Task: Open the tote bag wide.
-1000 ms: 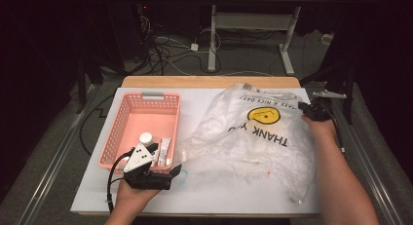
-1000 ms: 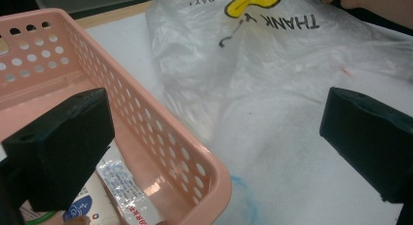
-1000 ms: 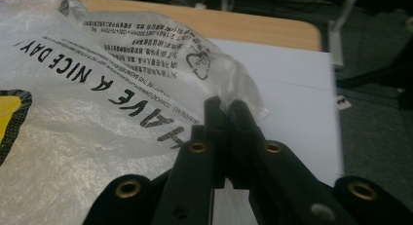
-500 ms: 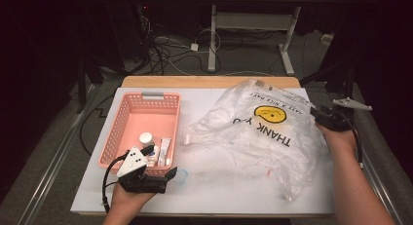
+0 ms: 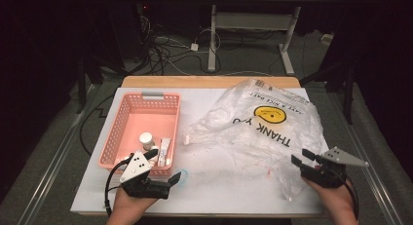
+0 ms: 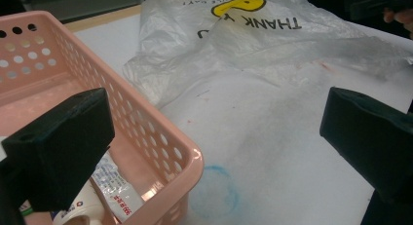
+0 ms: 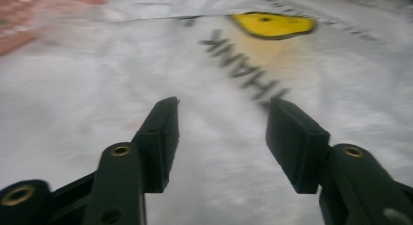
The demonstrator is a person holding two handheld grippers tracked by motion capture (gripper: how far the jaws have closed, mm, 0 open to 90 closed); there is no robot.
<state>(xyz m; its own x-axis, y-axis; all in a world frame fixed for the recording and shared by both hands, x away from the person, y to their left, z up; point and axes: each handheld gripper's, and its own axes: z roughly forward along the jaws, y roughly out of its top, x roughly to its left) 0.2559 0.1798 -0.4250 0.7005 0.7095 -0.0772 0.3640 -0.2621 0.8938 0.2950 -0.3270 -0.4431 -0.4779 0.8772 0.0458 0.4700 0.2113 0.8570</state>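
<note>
Crumpled clear plastic bag (image 5: 263, 132) with yellow smiley and "THANK YOU" print lay spread across the white table (image 5: 219, 191), right of the pink perforated basket (image 5: 127, 132).

Right gripper (image 5: 303, 159) hovered at its near right edge, jaws just opening, nothing between. Left gripper (image 5: 165, 167) rested level by the basket's near corner, jaws wide, empty. Left gripper view revealed a toothpaste tube (image 6: 114, 188) inside.

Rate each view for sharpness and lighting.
High view: sharp, table brightly lit, surroundings dark. Left gripper view: fairly crisp on the pink basket, near jaws soft. Right gripper view: motion-blurred, the plastic bag lettering smeared, right gripper jaws clearer.
</note>
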